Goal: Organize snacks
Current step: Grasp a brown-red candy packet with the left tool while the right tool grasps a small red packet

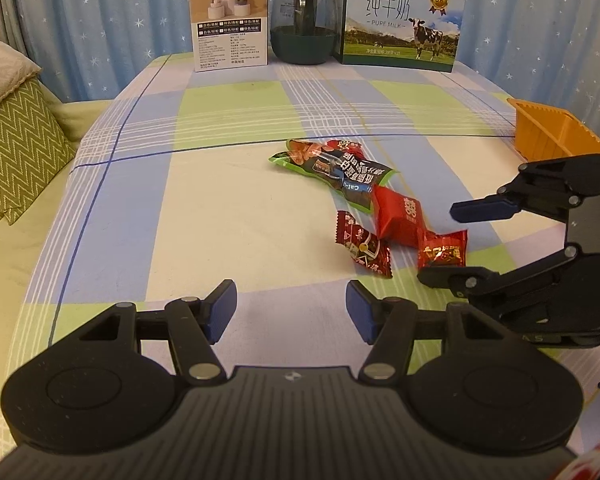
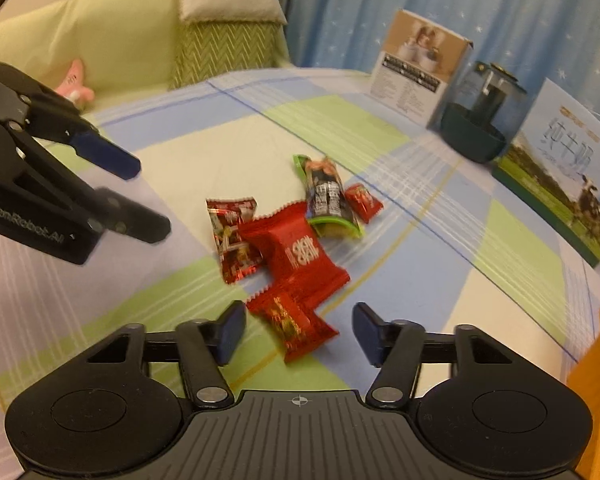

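Five snack packets [image 2: 296, 252] in diagonal row; both grippers' fingers [image 2: 230, 332] spread, nothing pinched.

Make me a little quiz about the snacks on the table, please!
1. True or false: the right gripper already pinches a snack.
2. Which snack lies nearest the right gripper: A the small red packet, B the green packet?
3. What colour is the bin at the table's edge?

Key: 1 false, its pads touch nothing. 2 A. 3 orange.
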`<move>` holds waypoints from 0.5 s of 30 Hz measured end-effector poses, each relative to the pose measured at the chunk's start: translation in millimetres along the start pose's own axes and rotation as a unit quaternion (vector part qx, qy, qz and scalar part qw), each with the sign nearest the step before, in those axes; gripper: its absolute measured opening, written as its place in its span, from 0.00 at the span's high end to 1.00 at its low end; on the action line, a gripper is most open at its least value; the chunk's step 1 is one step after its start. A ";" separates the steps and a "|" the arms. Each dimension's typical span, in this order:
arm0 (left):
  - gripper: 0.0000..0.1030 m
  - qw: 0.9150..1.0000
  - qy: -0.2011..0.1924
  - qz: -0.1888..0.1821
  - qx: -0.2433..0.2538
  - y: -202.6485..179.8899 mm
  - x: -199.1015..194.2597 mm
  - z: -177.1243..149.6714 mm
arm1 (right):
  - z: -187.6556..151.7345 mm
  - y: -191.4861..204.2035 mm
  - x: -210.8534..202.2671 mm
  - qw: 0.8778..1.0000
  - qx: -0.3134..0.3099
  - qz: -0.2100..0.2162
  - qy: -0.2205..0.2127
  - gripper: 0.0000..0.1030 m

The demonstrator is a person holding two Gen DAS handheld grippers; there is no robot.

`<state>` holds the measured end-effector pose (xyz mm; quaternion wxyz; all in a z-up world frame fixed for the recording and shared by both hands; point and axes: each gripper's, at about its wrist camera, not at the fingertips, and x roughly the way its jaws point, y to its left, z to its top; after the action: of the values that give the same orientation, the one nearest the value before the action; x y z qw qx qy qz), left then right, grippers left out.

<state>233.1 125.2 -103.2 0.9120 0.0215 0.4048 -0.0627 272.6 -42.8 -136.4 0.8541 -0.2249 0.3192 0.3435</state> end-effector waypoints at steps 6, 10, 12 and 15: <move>0.45 0.999 -0.005 -0.026 -0.021 0.3 3.1 2.9 | 1.9 -7.1 2.0 0.999 0.035 0.018 0.011 0.77; 0.45 0.998 -0.008 -0.049 -0.039 -1.8 6.5 5.2 | -0.7 -16.2 -8.0 0.996 0.088 0.027 0.013 0.77; 0.46 0.997 -0.010 -0.059 -0.045 -4.3 9.4 7.1 | -2.9 -23.5 -15.9 0.992 0.122 0.027 0.014 0.77; 0.47 0.997 -0.016 -0.063 -0.052 -9.1 13.6 9.9 | -8.6 -33.6 -25.9 0.985 0.169 0.023 0.018 0.78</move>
<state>248.2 114.0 -106.6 0.9124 -0.0523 0.3937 -0.0988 279.3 -81.7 -118.7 0.8660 -0.0759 0.3929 0.2997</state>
